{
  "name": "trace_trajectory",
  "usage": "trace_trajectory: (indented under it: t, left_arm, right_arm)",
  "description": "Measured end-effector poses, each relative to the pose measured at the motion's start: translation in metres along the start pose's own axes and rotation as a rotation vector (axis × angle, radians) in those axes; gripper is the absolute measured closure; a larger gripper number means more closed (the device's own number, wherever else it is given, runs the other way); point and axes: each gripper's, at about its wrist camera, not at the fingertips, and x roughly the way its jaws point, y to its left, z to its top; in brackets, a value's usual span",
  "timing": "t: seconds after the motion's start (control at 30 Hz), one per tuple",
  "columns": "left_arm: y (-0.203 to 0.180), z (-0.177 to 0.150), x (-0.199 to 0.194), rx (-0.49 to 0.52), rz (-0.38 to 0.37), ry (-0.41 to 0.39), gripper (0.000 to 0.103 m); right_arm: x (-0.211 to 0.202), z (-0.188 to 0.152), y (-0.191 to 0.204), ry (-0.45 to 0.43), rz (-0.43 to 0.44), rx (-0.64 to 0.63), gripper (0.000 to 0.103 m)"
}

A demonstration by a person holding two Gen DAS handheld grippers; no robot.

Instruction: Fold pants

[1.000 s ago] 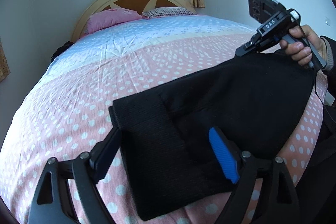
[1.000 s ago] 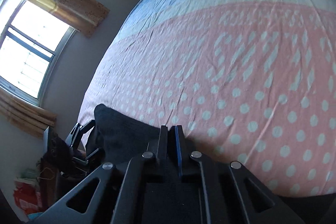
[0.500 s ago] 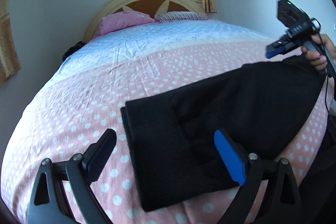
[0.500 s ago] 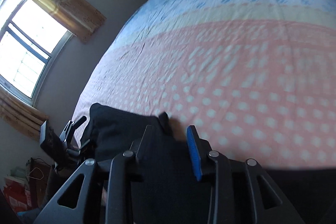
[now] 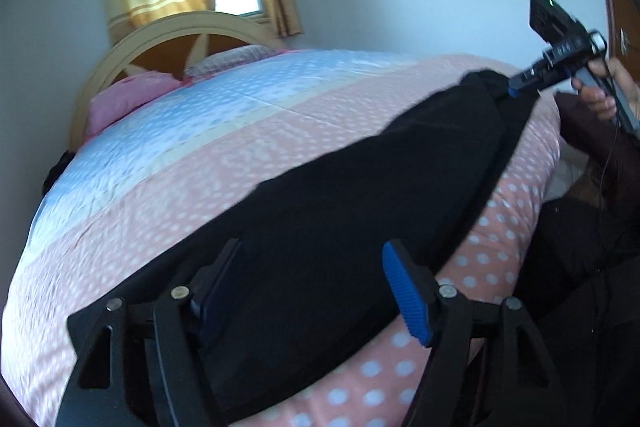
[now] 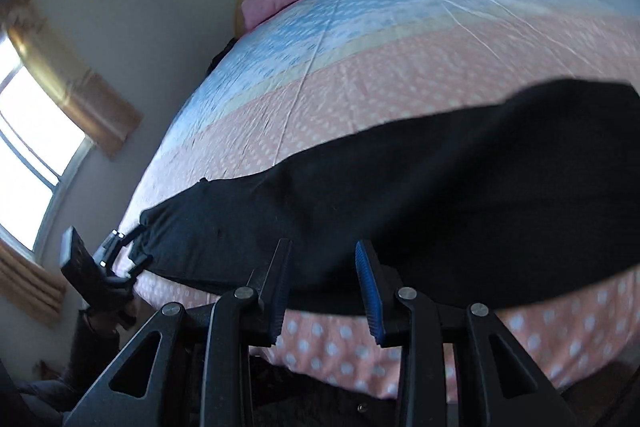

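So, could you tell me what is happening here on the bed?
A person holding a gripper in each hand is folding black pants on a bed with a pink dotted bedspread. The pants lie stretched out near the bed's foot edge. The left gripper and the right gripper both have their jaws apart at the near edge of the cloth, gripping nothing. Pillows sit by the headboard.

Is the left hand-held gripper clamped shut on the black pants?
No, the left hand-held gripper stands wide open over the black pants.
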Motion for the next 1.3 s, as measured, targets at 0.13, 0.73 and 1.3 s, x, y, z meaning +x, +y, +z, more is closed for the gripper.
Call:
trace_trajectory:
  t: [0.13, 0.73, 1.3]
  left_arm:
    - [-0.024, 0.002, 0.018, 0.076, 0.011, 0.031, 0.030]
    - [-0.006, -0.007, 0.031, -0.021, -0.085, 0.057, 0.027]
    - [-0.004, -0.009, 0.030, -0.043, -0.155, 0.046, 0.026]
  right_arm:
    - [0.011, -0.010, -0.018, 0.006, 0.024, 0.095, 0.069]
    - [0.056, -0.024, -0.001, 0.017, 0.120, 0.154, 0.099]
    - [0.051, -0.046, -0.012, 0.024, 0.090, 0.150, 0.098]
